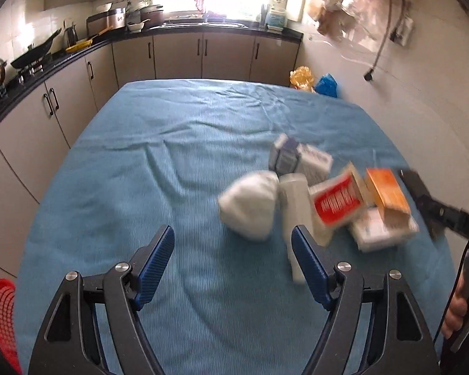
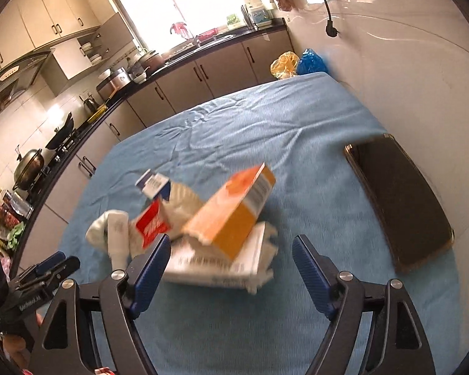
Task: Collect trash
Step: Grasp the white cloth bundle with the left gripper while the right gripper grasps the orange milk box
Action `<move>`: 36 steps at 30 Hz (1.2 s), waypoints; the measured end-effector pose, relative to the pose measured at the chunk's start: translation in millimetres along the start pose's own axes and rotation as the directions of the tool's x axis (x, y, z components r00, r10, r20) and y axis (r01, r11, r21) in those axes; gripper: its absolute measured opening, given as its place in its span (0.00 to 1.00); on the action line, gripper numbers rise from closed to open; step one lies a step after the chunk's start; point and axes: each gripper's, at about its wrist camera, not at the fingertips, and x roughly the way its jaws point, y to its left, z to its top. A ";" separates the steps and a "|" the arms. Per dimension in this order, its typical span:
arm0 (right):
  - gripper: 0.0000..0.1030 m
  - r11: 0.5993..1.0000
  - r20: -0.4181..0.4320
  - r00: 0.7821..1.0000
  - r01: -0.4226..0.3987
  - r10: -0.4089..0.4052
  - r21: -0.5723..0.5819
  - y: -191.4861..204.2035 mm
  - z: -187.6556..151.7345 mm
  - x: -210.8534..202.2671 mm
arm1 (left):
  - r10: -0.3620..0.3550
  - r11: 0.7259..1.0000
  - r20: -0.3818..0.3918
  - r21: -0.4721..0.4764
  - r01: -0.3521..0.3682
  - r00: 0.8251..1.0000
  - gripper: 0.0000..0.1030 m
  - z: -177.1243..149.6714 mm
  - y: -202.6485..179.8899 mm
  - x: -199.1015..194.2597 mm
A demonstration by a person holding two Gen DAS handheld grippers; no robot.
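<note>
The left tongs (image 1: 233, 261) fill the lower middle of the left wrist view, jaws spread wide with nothing between the blue pads (image 1: 158, 259), angled downward. The right tongs (image 2: 231, 264) sit likewise at the bottom of the right wrist view, jaws apart and empty. At the lower right edge of the left view, a hand (image 1: 458, 311) grips the right tongs' handle.

Heaped trash on blue cloth – orange box (image 2: 231, 212) atop white carton (image 2: 215, 265), crumpled white wad (image 1: 250, 206)
</note>
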 end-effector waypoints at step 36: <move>0.56 0.996 0.017 0.996 0.092 -0.091 -0.013 31.2 20.0 12.6 | -0.087 0.993 -0.048 -0.079 0.083 0.995 0.38 -21.3 17.9 -21.7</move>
